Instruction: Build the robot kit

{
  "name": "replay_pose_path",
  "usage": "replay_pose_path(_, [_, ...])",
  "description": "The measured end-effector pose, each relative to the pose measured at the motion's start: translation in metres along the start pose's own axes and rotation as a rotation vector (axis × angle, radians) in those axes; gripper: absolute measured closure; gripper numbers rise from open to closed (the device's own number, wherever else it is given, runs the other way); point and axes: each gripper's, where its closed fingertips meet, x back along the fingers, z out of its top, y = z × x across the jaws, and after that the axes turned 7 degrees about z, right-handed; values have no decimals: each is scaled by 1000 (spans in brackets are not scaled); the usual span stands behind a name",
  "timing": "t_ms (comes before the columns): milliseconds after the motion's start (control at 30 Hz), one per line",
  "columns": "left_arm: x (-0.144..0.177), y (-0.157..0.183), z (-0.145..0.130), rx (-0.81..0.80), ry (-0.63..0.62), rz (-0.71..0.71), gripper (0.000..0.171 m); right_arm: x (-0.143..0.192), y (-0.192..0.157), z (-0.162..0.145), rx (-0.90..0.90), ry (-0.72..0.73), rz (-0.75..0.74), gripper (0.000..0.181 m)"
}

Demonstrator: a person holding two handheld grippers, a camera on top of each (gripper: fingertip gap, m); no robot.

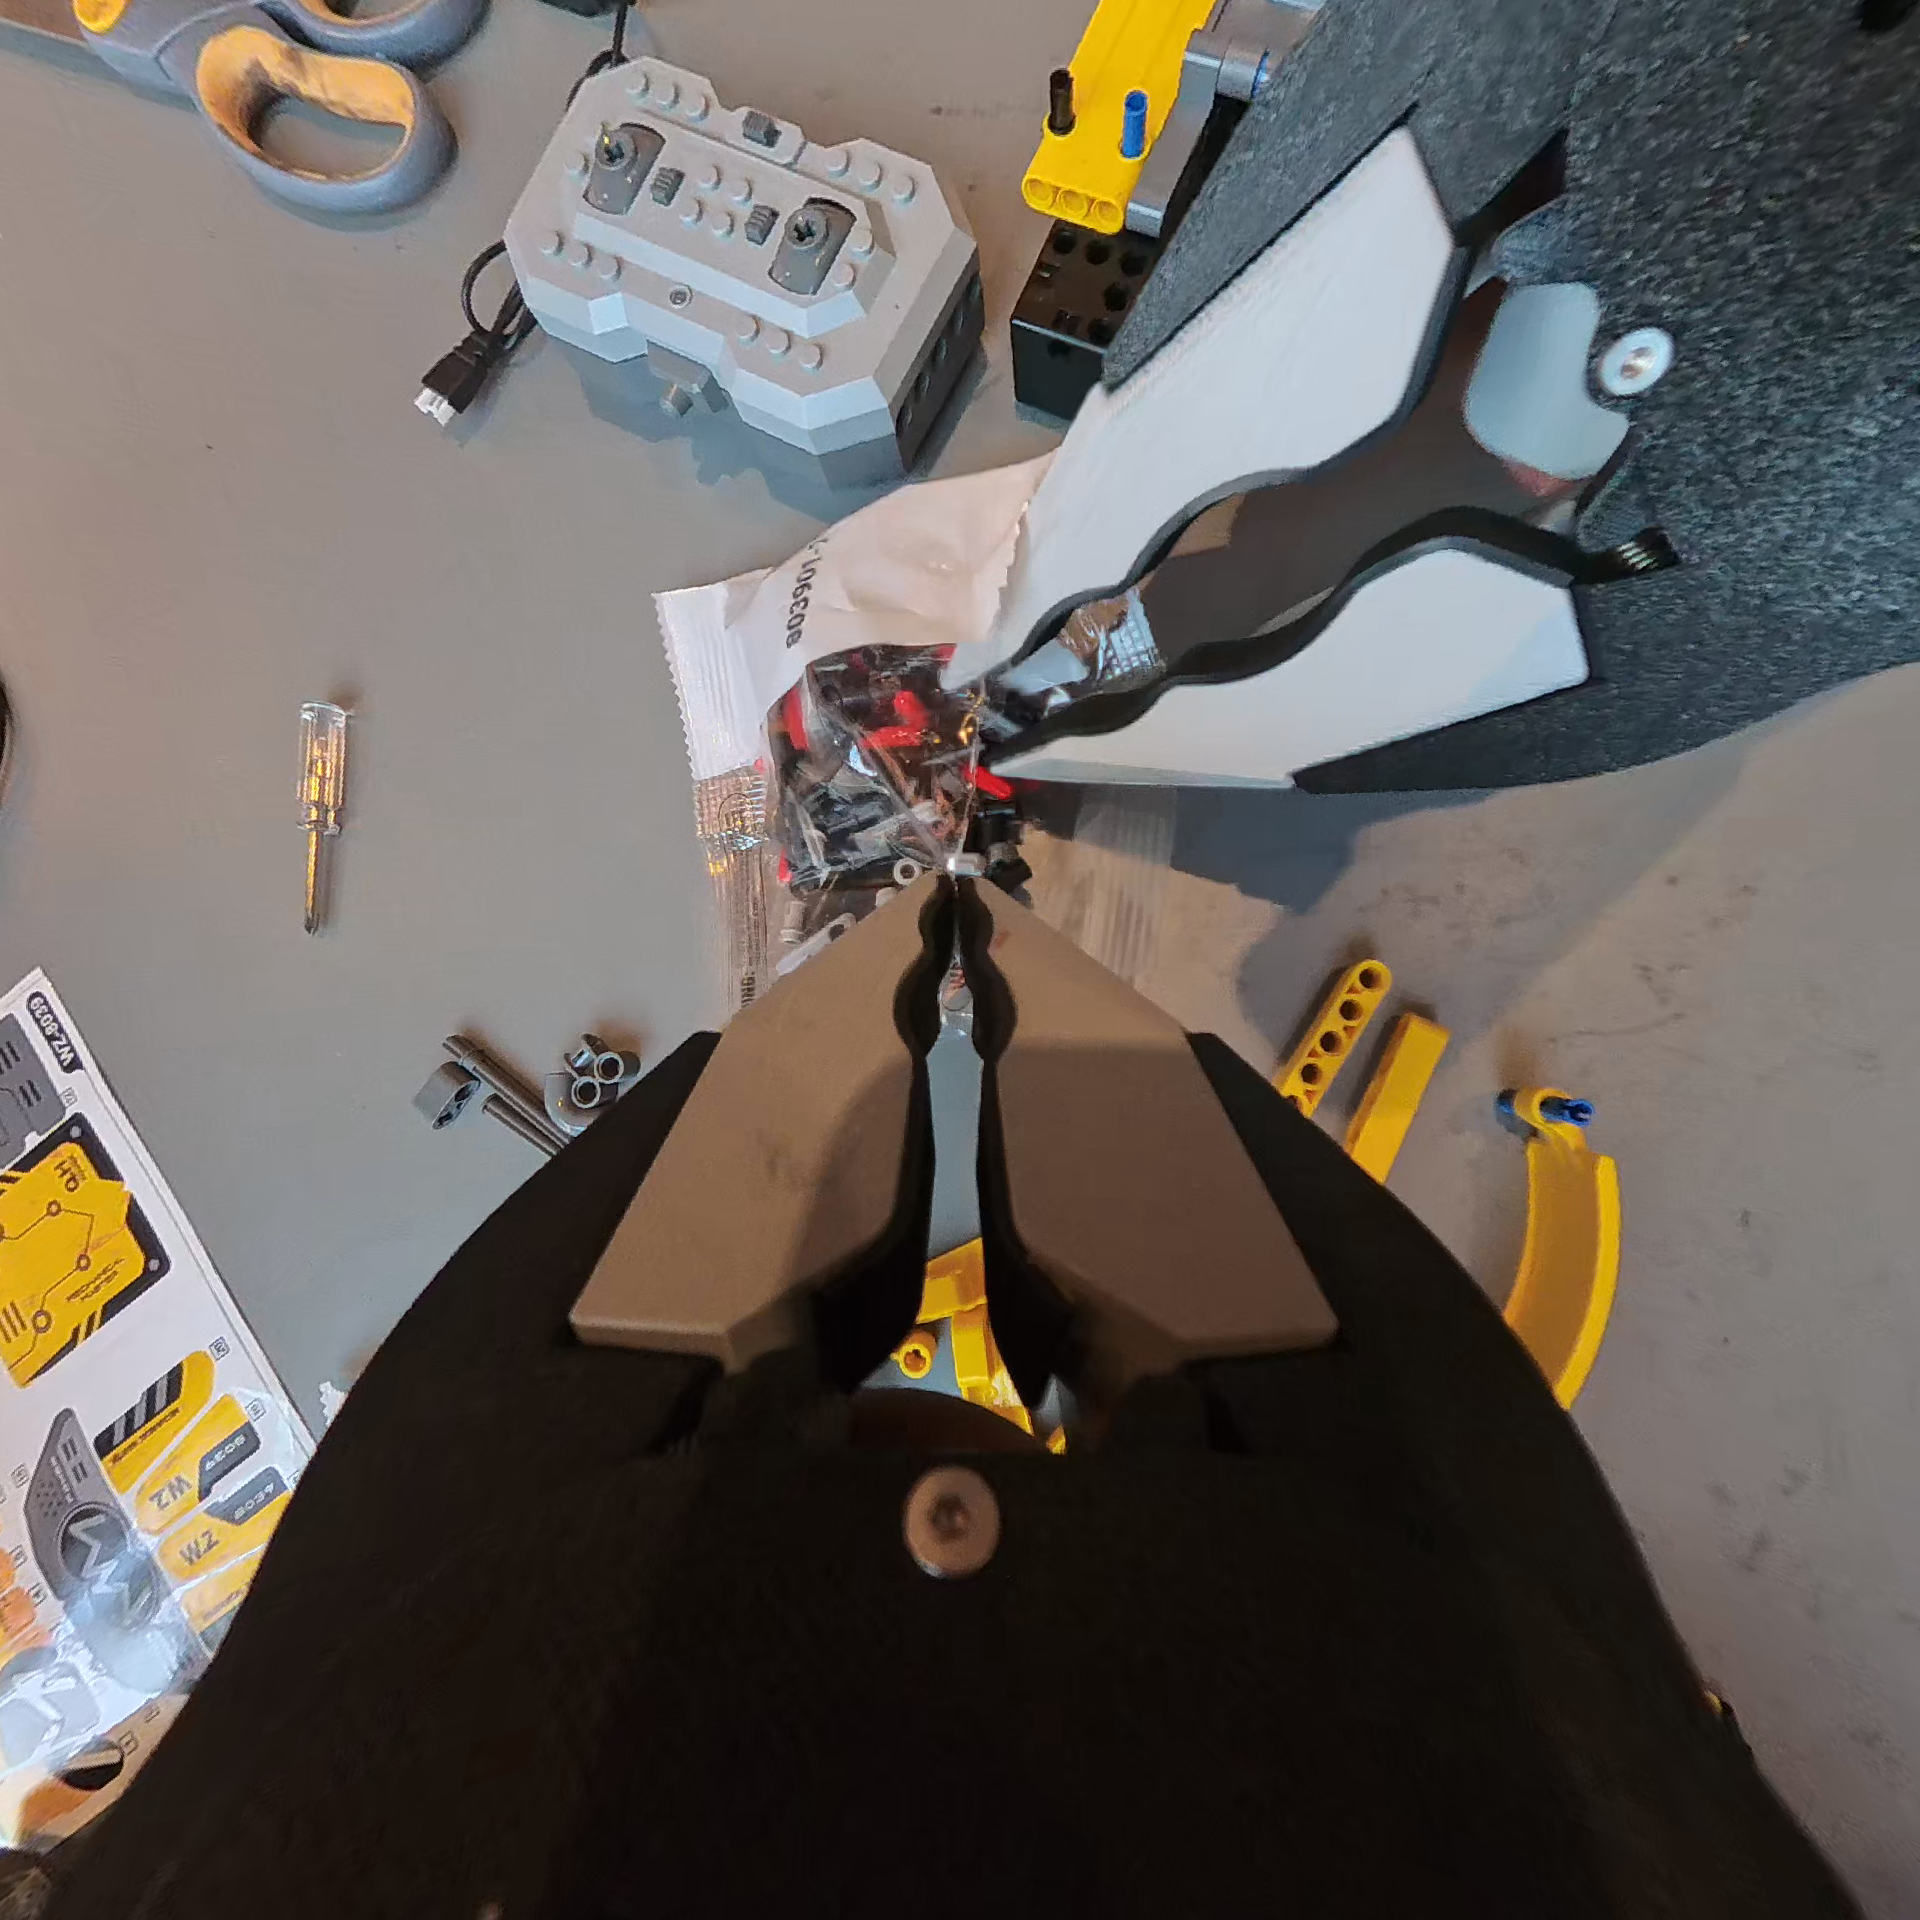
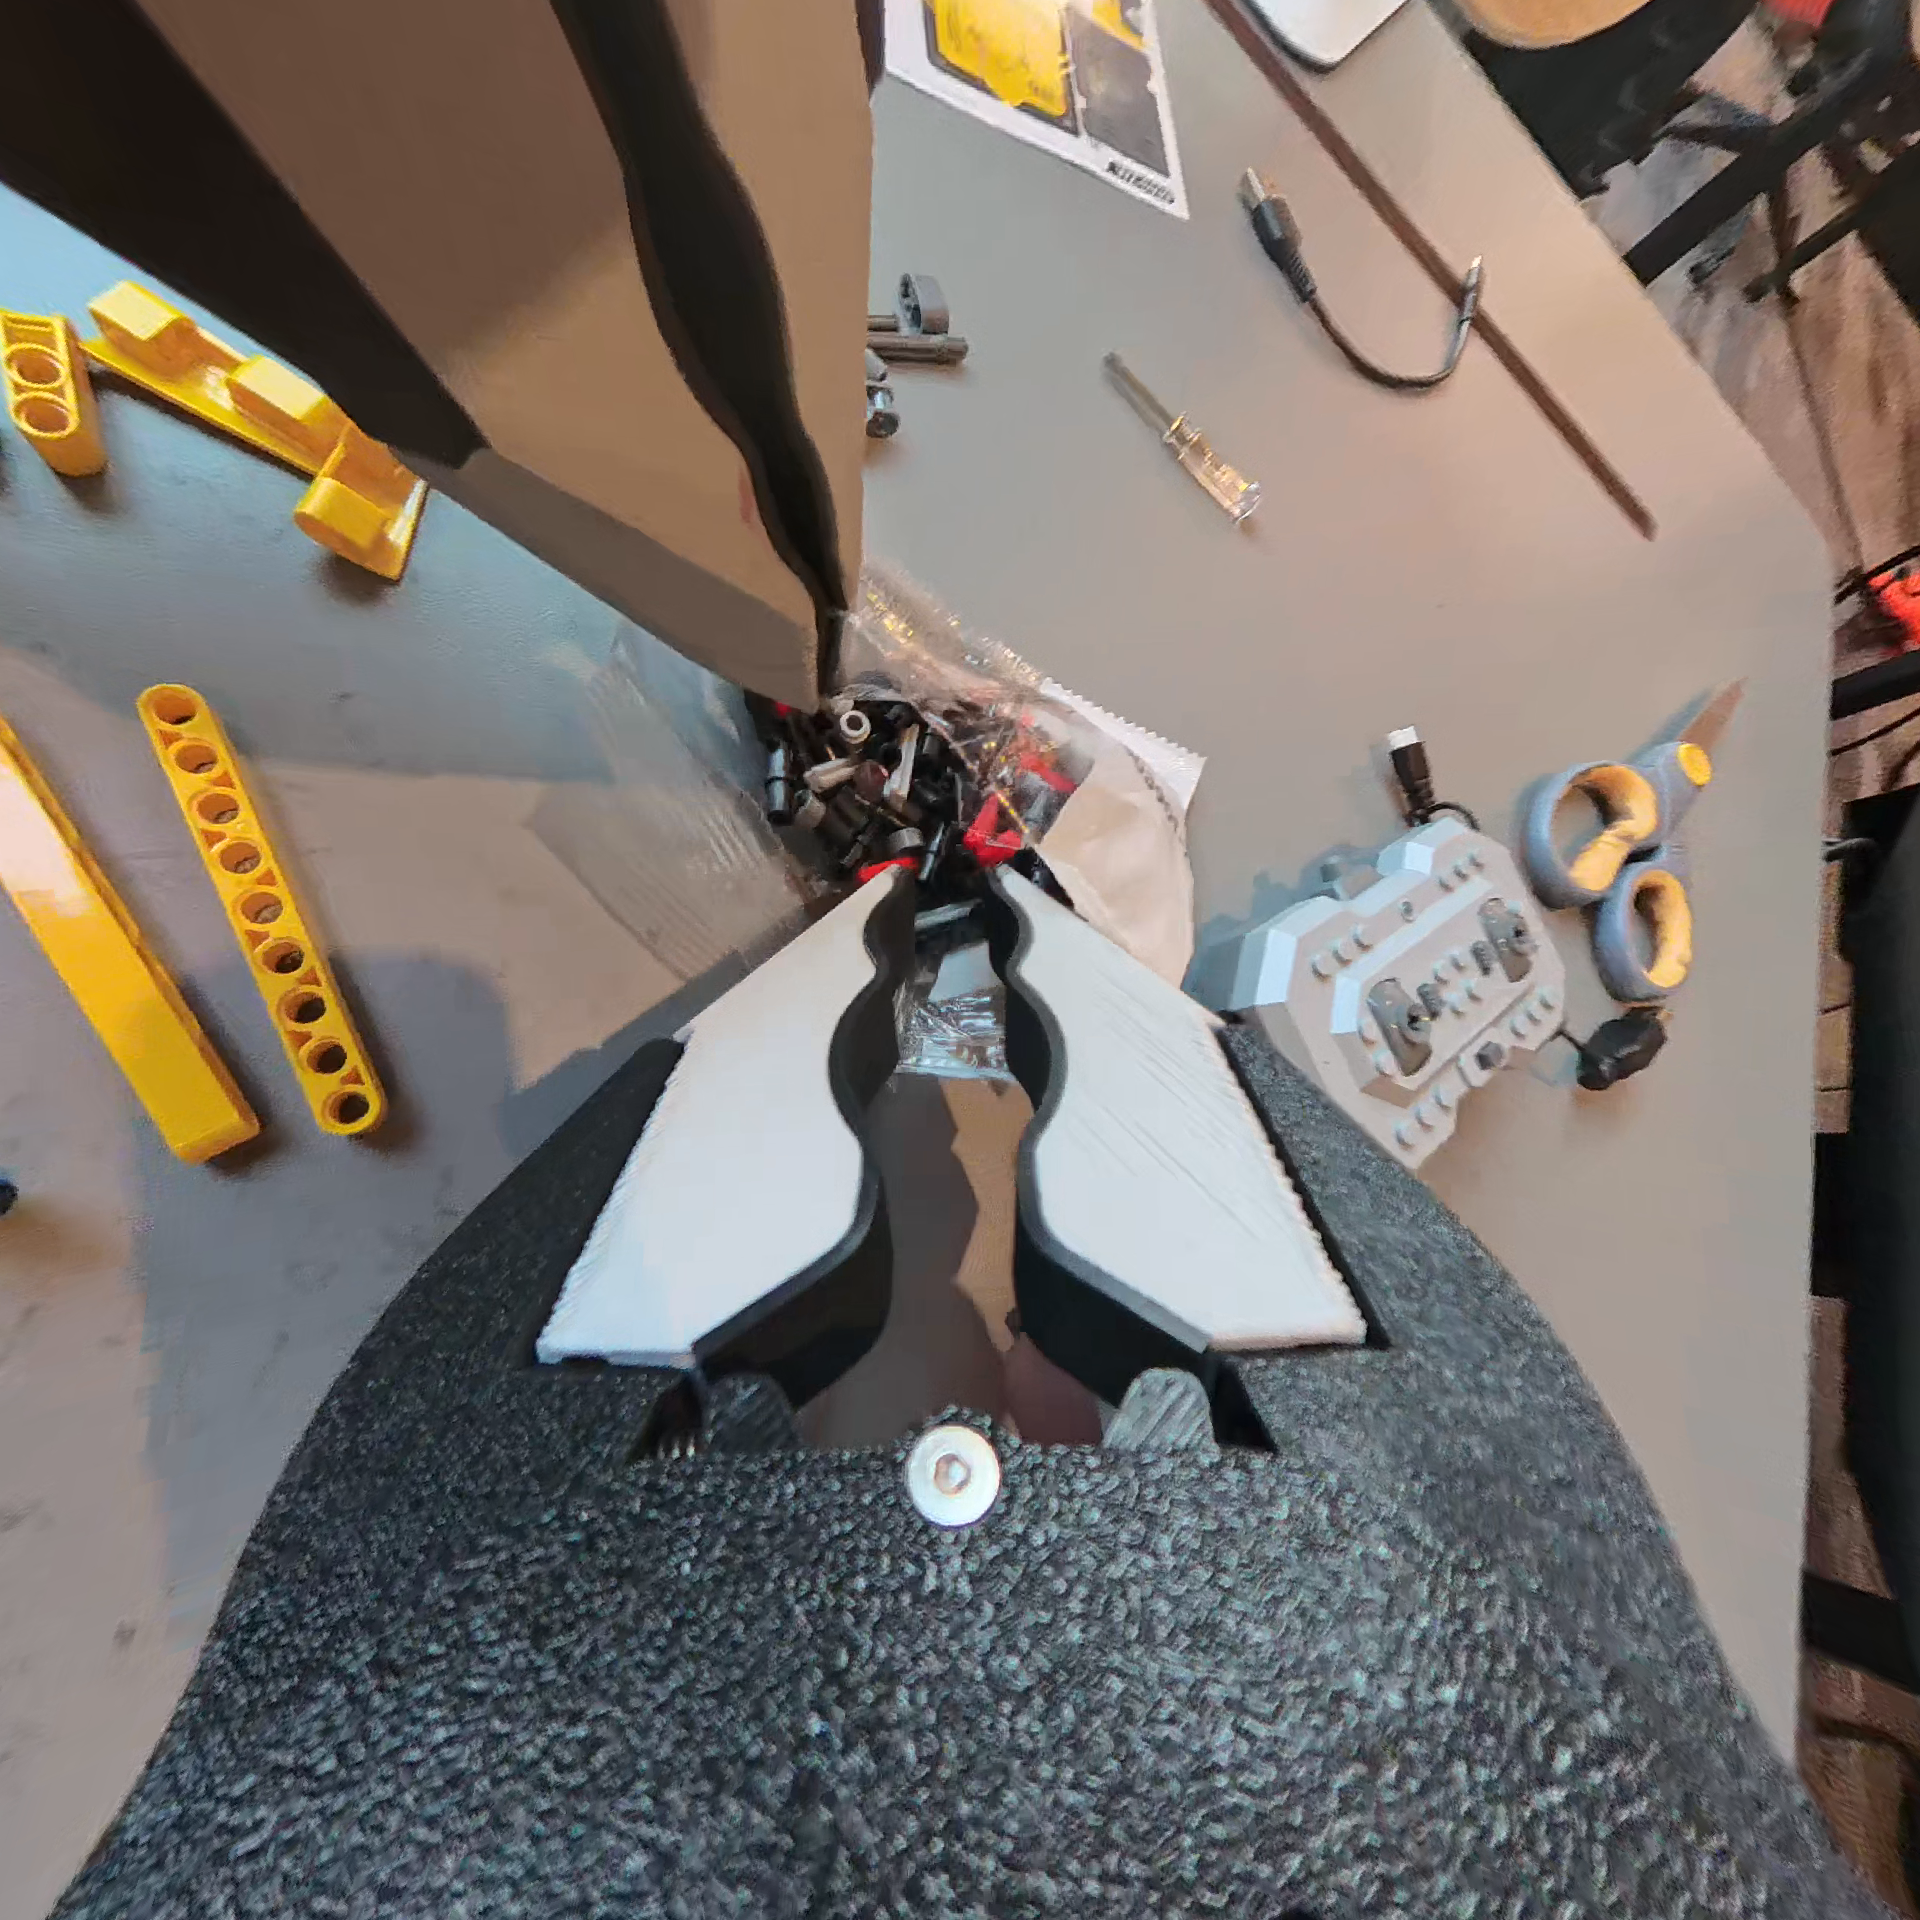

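Observation:
A clear plastic bag [image 1: 862, 769] of small black, red and grey parts lies on the grey table [image 1: 260, 540]. My left gripper [image 1: 954, 883], with grey-brown fingers, is shut on the bag's near edge. My right gripper [image 2: 948, 881], with white fingers, comes in from the upper right in the left wrist view [image 1: 977, 727]. Its jaws stand a little apart, with the bag [image 2: 894, 790] and crumpled film between them. The left gripper shows in the right wrist view [image 2: 831, 665], pinching the bag from above.
A grey studded battery box [image 1: 748, 260] and grey-orange scissors [image 1: 312, 114] lie beyond the bag. A small screwdriver [image 1: 320, 800], a sticker sheet [image 1: 94, 1351], small grey parts [image 1: 540, 1091], yellow beams [image 2: 260, 904] and a black cable [image 2: 1351, 312] lie around. The table edge [image 2: 1813, 935] runs at right. The left gripper's tips are roughly 4 cm from the right gripper's. Both grippers' tips are roughly 15 cm from the small screwdriver [image 1: 320, 800]. The right camera catches it too, in the right wrist view [image 2: 1191, 443].

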Motion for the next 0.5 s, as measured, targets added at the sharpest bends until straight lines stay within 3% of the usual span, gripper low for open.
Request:
replay_pose_path(233, [0, 4, 0, -14, -3, -13, 171, -5, 12, -6, 11, -41, -123, 173])
replay_pose_path(367, [-2, 5, -2, -17, -10, -16, 171, -10, 5, -9, -27, -49, -88, 175])
replay_pose_path(500, [0, 1, -2, -4, -7, -6, 171, -11, -15, -6, -37, -22, 51, 176])
